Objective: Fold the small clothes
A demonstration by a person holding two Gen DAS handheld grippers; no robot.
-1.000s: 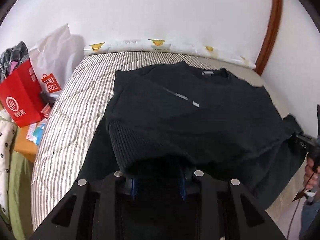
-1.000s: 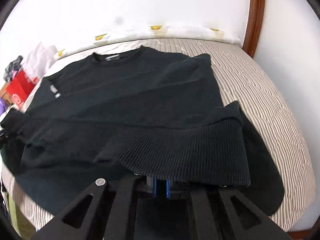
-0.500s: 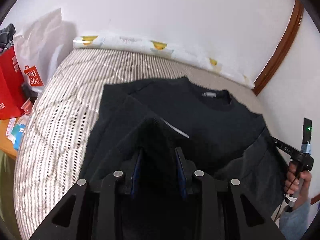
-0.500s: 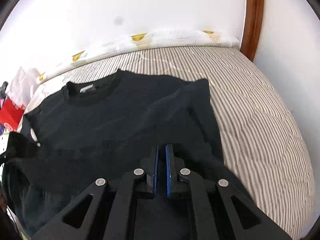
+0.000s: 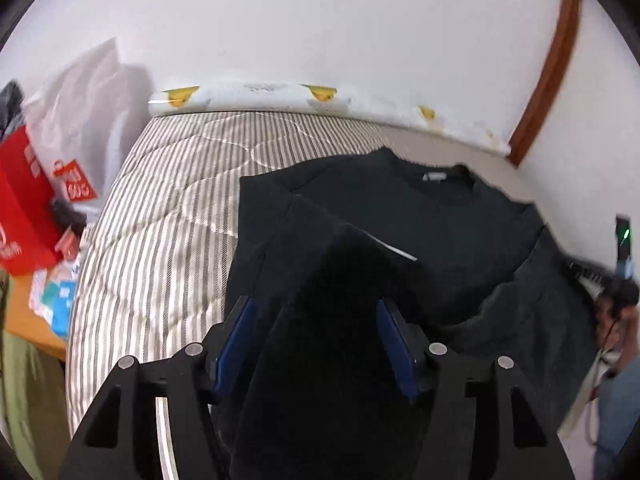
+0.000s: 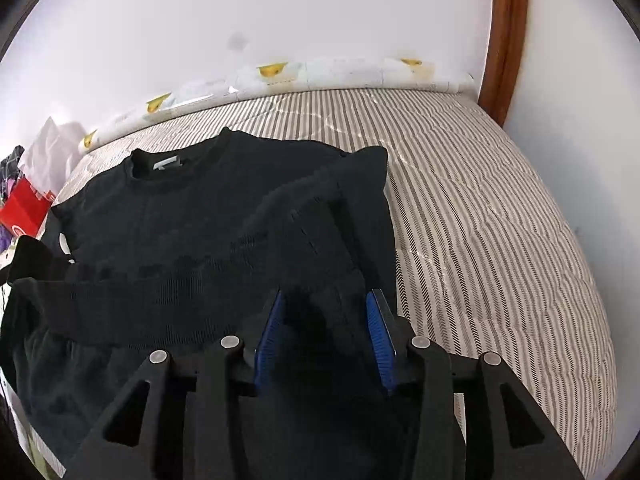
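Observation:
A black knit sweater (image 5: 440, 232) (image 6: 192, 216) lies on the striped mattress (image 5: 168, 208) (image 6: 500, 220). Its collar and grey label point toward the wall, and its ribbed hem is folded up over the body. My left gripper (image 5: 316, 332) hangs over the sweater's left side. Its jaws are opening, and a dark fold lies loose between the blue pads (image 5: 236, 344). My right gripper (image 6: 325, 320) is over the right side. Its jaws are also opening, with fabric between the pads (image 6: 378, 336) but not squeezed. A hand (image 5: 616, 312) holding the other gripper shows at the right edge.
A red paper bag (image 5: 20, 216) and a white plastic bag (image 5: 80, 128) stand left of the mattress, above a cluttered orange surface (image 5: 44, 312). A white roll with yellow prints (image 5: 320, 96) runs along the wall. A brown wooden frame (image 6: 504, 40) rises at the right.
Both grippers carried the ribbed hem toward the collar and laid it on the sweater's body. Their jaws, shut on the hem before, now stand apart.

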